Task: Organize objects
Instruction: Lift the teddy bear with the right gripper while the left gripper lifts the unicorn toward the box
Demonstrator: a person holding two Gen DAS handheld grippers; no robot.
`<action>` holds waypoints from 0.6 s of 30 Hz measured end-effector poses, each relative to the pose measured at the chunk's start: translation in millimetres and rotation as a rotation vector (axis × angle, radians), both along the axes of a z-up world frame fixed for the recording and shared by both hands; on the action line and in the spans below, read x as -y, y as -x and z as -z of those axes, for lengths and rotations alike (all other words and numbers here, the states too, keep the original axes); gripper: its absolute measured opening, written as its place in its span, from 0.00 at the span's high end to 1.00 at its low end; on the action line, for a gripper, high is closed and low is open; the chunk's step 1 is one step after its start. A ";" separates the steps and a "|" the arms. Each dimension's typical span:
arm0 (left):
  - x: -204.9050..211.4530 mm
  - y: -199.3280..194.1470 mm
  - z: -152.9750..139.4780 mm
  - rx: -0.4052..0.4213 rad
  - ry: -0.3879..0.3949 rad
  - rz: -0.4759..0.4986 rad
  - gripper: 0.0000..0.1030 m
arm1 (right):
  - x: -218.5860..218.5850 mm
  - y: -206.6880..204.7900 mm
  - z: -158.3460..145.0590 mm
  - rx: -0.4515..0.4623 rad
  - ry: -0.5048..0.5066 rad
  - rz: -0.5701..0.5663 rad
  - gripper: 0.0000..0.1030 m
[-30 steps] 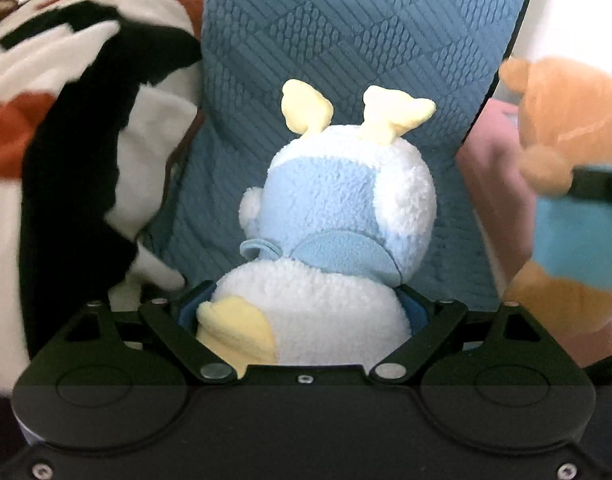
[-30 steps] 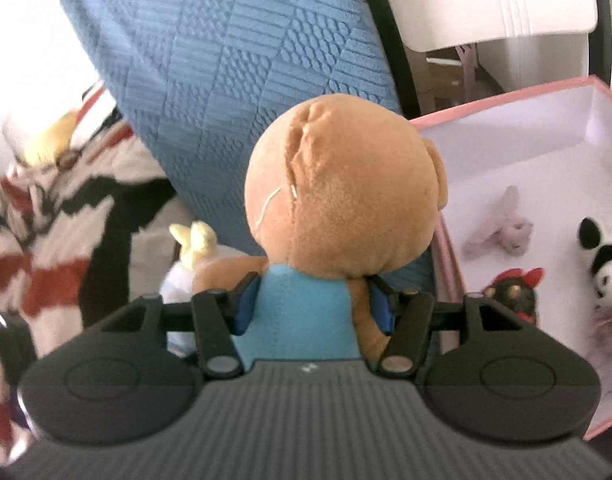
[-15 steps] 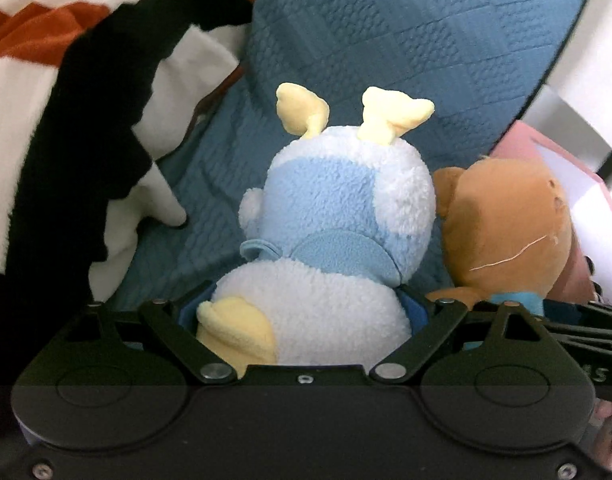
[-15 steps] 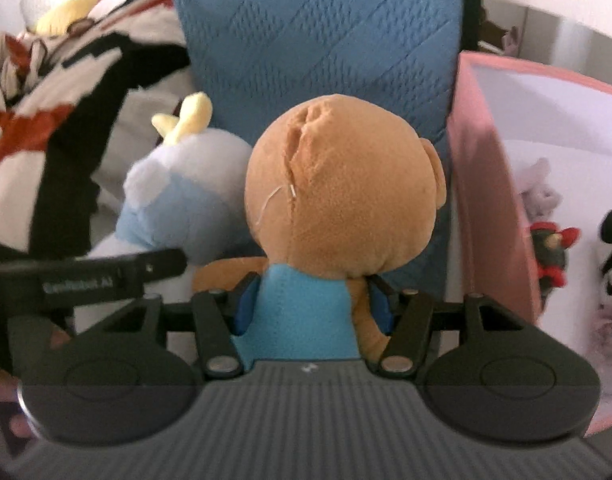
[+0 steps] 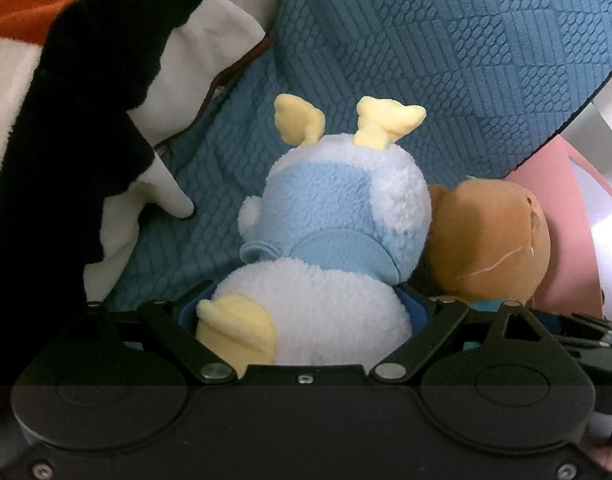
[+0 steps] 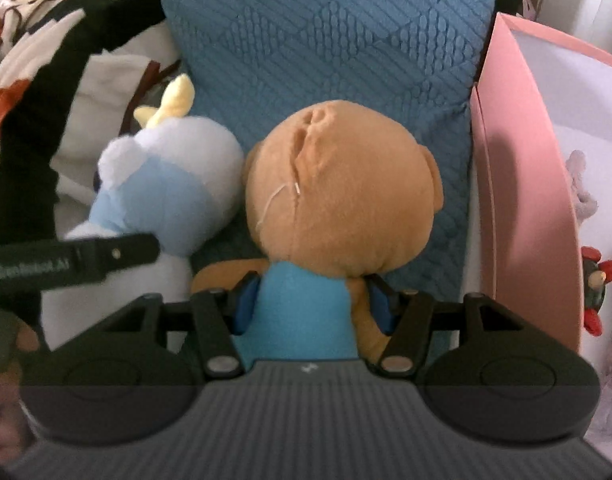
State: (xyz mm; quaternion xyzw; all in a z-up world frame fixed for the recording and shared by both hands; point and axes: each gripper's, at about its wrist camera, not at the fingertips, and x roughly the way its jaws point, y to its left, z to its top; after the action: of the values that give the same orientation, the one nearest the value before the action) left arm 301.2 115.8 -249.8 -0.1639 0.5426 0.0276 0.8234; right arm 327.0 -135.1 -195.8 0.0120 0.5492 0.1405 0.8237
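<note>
My left gripper (image 5: 302, 312) is shut on a white and light-blue plush with yellow antlers (image 5: 330, 224), seen from behind. My right gripper (image 6: 310, 308) is shut on a brown plush bear in a blue shirt (image 6: 338, 200), also seen from behind. The two toys stand side by side, touching, against a teal quilted cushion (image 5: 426, 60). The blue plush shows at the left of the right wrist view (image 6: 166, 176), with the left gripper's finger across it. The bear shows at the right of the left wrist view (image 5: 490, 240).
A pink box (image 6: 522, 184) stands right of the bear, holding several small plush toys (image 6: 594, 292). A white, black and orange fleece blanket (image 5: 66, 100) is piled at the left. The teal cushion (image 6: 326, 40) fills the back.
Both grippers have brought their toys together and closer to the teal cushion. The bear now sits right beside the blue plush, and the pink box is nearer on the right.
</note>
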 end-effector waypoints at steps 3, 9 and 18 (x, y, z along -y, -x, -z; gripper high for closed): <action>-4.0 9.4 1.6 0.042 0.017 -0.002 0.12 | -3.1 4.6 1.1 0.029 0.012 -0.015 0.42; -16.5 36.3 -1.2 0.137 0.063 -0.069 0.13 | -3.0 24.2 2.3 0.119 -0.033 -0.035 0.42; -21.4 78.0 -17.4 0.199 0.106 -0.163 0.13 | -2.6 54.7 -17.8 0.131 -0.034 -0.055 0.42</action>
State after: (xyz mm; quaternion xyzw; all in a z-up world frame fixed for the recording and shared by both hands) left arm 223.2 137.2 -232.5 -0.2527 0.4436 0.0495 0.8584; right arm 272.3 -132.6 -178.0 0.0015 0.4917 0.1730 0.8534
